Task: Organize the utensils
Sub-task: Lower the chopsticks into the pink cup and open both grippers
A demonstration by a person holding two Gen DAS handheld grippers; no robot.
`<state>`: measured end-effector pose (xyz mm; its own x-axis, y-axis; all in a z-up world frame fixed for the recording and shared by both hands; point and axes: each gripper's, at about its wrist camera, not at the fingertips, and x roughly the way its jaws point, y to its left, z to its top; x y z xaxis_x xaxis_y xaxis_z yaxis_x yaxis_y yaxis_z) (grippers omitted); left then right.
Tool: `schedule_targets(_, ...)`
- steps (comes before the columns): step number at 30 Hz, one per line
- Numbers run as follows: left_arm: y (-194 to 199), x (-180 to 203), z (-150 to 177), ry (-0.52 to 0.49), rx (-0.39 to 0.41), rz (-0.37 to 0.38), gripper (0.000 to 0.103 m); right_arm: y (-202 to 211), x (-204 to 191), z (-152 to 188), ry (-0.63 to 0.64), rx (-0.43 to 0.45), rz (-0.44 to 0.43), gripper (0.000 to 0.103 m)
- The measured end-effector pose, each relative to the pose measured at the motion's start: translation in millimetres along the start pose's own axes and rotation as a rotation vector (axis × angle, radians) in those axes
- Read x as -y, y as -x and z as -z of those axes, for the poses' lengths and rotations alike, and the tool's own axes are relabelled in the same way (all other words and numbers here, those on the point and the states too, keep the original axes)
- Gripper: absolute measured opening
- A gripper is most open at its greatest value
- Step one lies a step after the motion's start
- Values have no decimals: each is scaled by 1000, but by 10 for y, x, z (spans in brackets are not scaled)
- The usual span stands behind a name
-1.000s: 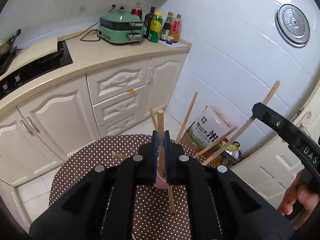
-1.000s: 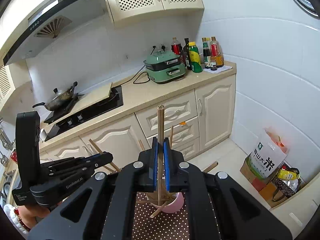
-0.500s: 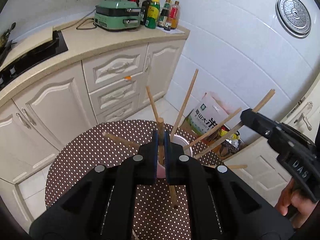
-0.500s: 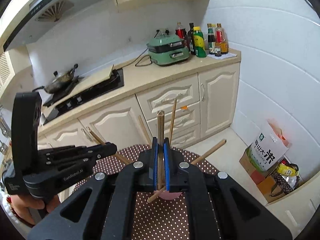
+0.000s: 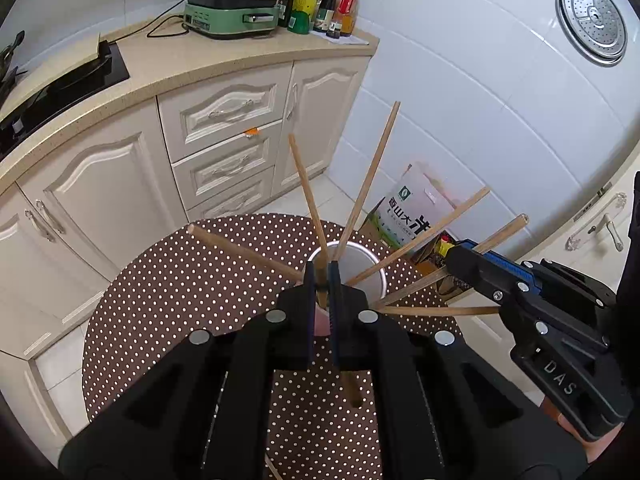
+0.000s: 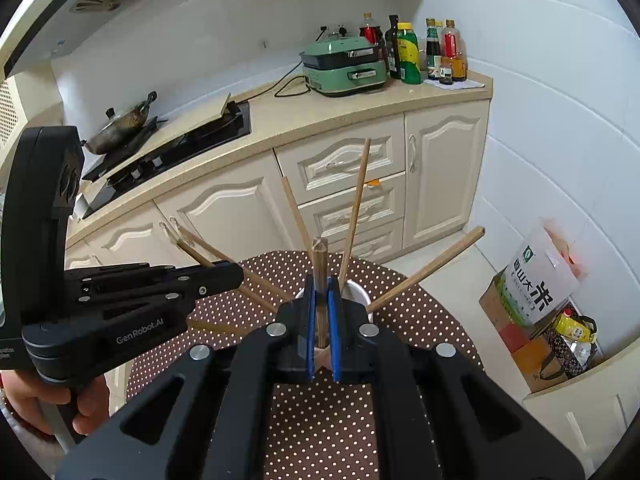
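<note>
Above the dotted table (image 5: 192, 304), the left gripper (image 5: 321, 280) and right gripper (image 6: 321, 292) each pinch one wooden chopstick (image 6: 319, 264) over a white cup (image 5: 360, 260) bristling with splayed chopsticks (image 5: 372, 176).

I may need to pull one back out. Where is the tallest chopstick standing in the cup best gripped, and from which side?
Grip the tallest chopstick on its upper shaft, probably from above, fingers closing across it. That part stands free of the others; its lower end is crowded among sticks in the cup.
</note>
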<state>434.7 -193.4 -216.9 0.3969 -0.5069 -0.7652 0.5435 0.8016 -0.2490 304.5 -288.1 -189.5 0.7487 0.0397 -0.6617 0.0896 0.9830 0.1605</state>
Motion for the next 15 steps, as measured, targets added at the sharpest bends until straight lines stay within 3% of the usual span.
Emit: schedule_targets(15,167,19,67,12,16,-9,7,109,-64,35,-24,-2,-11,8)
